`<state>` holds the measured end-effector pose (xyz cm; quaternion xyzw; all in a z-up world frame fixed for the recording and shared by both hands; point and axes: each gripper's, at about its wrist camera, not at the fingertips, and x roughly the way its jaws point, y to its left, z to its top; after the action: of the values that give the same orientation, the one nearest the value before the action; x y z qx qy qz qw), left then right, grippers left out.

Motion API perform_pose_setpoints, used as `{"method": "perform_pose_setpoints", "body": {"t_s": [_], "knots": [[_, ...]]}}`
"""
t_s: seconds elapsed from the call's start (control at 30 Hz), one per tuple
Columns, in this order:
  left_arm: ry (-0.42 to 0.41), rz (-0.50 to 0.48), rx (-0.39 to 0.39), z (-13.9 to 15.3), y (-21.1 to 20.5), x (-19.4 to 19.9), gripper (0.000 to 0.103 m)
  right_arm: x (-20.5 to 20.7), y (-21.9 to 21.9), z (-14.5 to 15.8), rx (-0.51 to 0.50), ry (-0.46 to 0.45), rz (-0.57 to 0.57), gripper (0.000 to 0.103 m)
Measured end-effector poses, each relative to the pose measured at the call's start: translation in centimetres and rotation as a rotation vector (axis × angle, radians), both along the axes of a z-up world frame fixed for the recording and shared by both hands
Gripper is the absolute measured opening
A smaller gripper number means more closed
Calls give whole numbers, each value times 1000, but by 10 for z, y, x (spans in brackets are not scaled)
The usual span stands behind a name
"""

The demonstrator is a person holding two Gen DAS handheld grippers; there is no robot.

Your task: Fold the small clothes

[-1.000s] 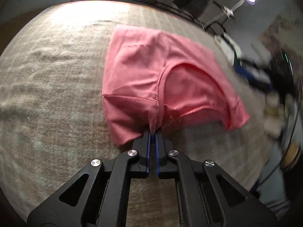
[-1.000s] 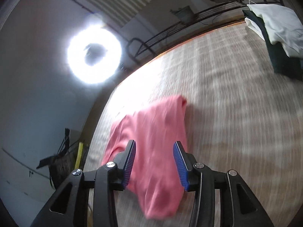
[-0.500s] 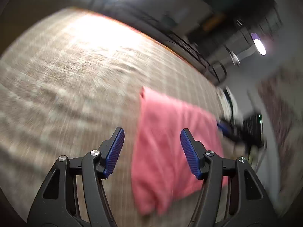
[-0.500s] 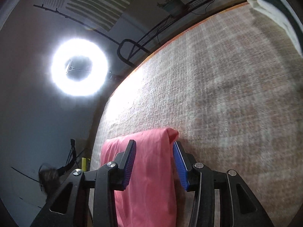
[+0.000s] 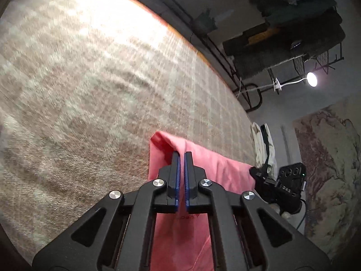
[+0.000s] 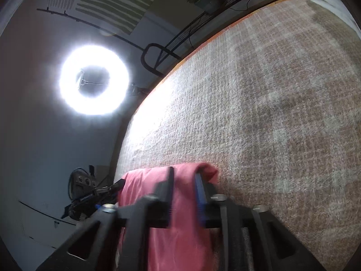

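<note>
Beige woven carpet (image 5: 90, 85) fills both views, lit by ring light (image 6: 93, 80) off carpet's far edge. Left gripper (image 5: 181, 155): jaws nearly closed, pinching top fold of pink garment (image 5: 209, 171). Right gripper (image 6: 183, 176): jaws narrowly apart, blurred, straddling garment's other top corner; grip on it cannot be told. Garment hangs lifted over carpet's near part. White and dark clothes pile (image 5: 264, 144) beyond garment, at carpet's edge.

A dim room is shown. Strong glare is cast by a white ring light (image 6: 94, 80) in the right wrist view, and the beige woven carpet (image 5: 90, 85) is washed out near its far edge. The black right tool (image 6: 183, 176) is blurred. Edges are bent by fisheye distortion.
</note>
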<state>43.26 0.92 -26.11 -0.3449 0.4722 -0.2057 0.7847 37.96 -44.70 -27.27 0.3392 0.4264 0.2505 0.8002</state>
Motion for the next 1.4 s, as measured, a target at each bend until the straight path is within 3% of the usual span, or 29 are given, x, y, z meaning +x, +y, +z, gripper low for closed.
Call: {"method": "perform_pose_setpoints", "body": {"t_s": [0.07, 0.13, 0.27, 0.4, 0.53, 0.67, 0.77, 0.87, 0.97, 1.2, 1.27, 1.4], "knots": [[-38, 47, 35, 5, 2, -4, 0, -4, 1, 8, -26, -46, -16, 0], [-19, 50, 73, -4, 0, -1, 0, -7, 3, 17, -79, -94, -41, 0], [-16, 85, 154, -7, -4, 3, 0, 0, 7, 12, -136, -47, -65, 0], [-52, 143, 203, 8, 18, -2, 0, -3, 2, 20, -235, -46, -144, 1], [-122, 47, 237, 25, 7, -14, 0, -17, 6, 41, -317, -121, -98, 5], [-175, -71, 283, 29, -30, -18, 0, -26, 30, 53, -274, -194, 28, 25], [-175, -126, 353, 21, -55, -15, 0, -23, 55, 53, -330, -212, 101, 25], [-165, -167, 484, 2, -77, -11, 0, -22, 72, 42, -374, -204, 169, 25], [-170, -168, 488, 5, -76, -17, 0, -19, 84, 23, -535, -161, 177, 16], [-248, -193, 455, 41, -61, -82, 0, -60, 62, 44, -430, -198, 167, 22], [-251, -228, 473, 39, -62, -104, 0, -86, 62, 46, -405, -221, 205, 23], [-221, -267, 510, 22, -66, -140, 0, -128, 72, 29, -448, -198, 250, 23]]}}
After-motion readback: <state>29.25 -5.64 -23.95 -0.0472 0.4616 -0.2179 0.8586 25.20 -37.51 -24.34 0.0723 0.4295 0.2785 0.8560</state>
